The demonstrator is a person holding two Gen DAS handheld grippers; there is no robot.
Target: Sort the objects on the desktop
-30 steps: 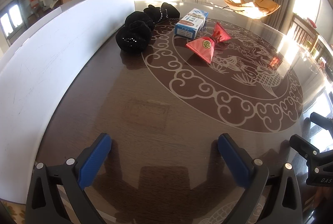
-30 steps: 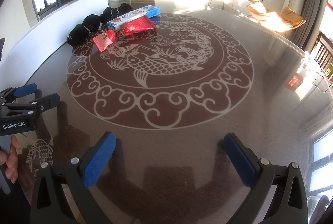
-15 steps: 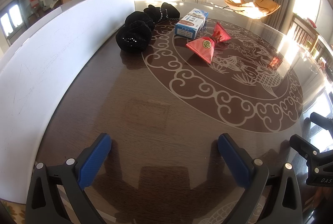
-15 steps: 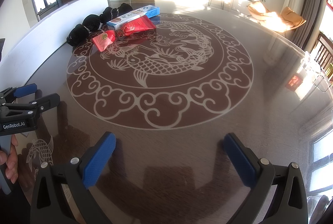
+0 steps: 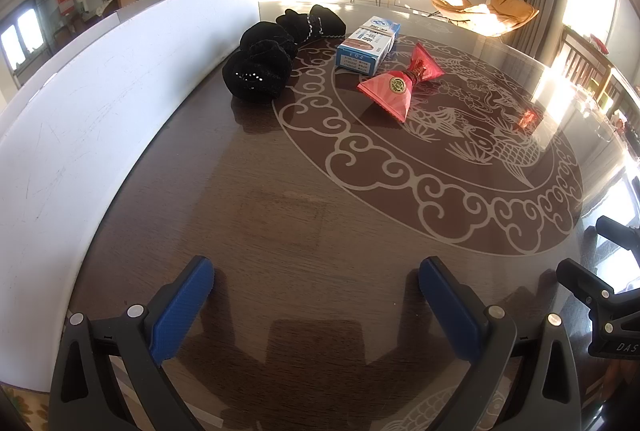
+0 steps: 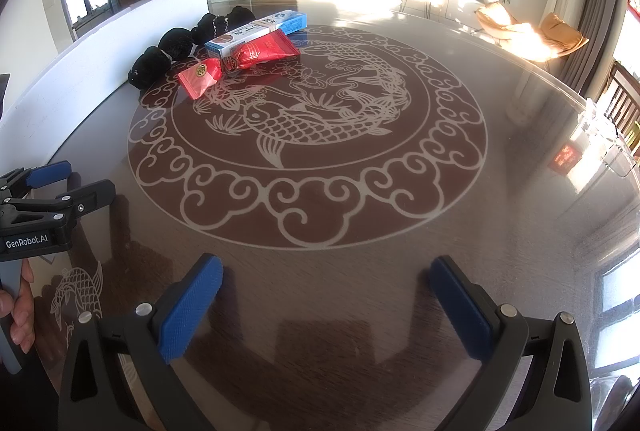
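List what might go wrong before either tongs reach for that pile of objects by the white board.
1. The red packet lies against the blue-and-white box; grabbing one may drag the other.
2. The black fabric pieces sit bunched by the white board, leaving little room for a finger behind them.
3. The table looks glossy, so the flat packet may slide instead of lifting.

Table point(image 5: 280, 231): cloth bundles point(image 5: 260, 71) beside board point(image 5: 100, 111) at left | carton point(image 5: 368, 43) right of bundles | foil packet point(image 5: 400, 87) before carton.
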